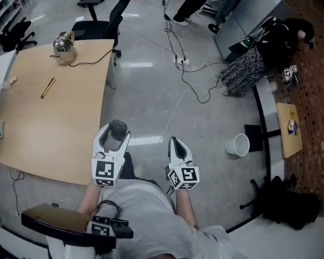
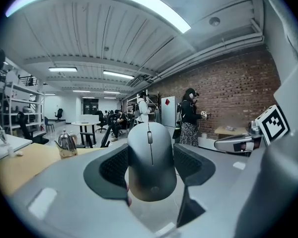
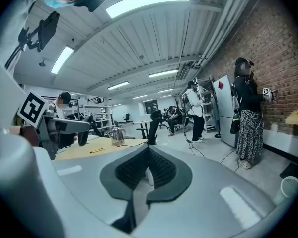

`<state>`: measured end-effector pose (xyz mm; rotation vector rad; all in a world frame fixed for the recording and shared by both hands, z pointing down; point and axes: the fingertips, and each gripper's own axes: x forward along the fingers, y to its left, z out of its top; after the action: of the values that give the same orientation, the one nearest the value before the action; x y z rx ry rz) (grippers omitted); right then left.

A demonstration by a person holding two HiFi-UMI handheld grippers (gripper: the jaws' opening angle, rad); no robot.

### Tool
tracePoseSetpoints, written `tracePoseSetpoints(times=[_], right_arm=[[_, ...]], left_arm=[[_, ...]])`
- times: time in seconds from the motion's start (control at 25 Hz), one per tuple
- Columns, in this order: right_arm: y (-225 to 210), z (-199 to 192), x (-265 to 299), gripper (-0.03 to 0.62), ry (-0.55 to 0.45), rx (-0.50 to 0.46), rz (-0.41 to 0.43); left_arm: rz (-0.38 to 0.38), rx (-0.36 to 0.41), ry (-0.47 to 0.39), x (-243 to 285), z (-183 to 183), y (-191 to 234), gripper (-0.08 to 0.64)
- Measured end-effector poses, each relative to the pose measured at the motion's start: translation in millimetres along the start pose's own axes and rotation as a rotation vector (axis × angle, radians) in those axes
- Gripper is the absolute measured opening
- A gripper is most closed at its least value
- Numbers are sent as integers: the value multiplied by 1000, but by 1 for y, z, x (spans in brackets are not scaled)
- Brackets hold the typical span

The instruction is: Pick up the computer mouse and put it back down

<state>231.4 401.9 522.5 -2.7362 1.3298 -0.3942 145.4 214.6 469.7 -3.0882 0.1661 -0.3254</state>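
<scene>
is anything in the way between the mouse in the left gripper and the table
Nothing visible does. The left gripper holds the mouse at the near right edge of the table; the kettle and pen lie toward its far end.

Long white ceiling light strips (image 2: 150,8) light my room brightly and evenly; shadows are faint. Pale glare patches lie on the glossy grey floor (image 1: 151,90). Both gripper views bulge fisheye-like, black at the corners. The matte dark grey computer mouse (image 2: 150,157) shows a soft sheen.

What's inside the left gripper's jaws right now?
A grey computer mouse, gripped by its sides, scroll wheel facing the camera. Its underside and the pad faces against it are covered.
</scene>
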Motion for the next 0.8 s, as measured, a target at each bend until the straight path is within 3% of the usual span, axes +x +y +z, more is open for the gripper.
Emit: tracePoseSetpoints(times=[0.56,0.8], right_arm=[[-4,33,149,7,22,-41,164],[16,58,222,6,47,-76,251]], left_arm=[[160,-41,26,78,3,89,304],[217,-96,31,111,12,138,304]])
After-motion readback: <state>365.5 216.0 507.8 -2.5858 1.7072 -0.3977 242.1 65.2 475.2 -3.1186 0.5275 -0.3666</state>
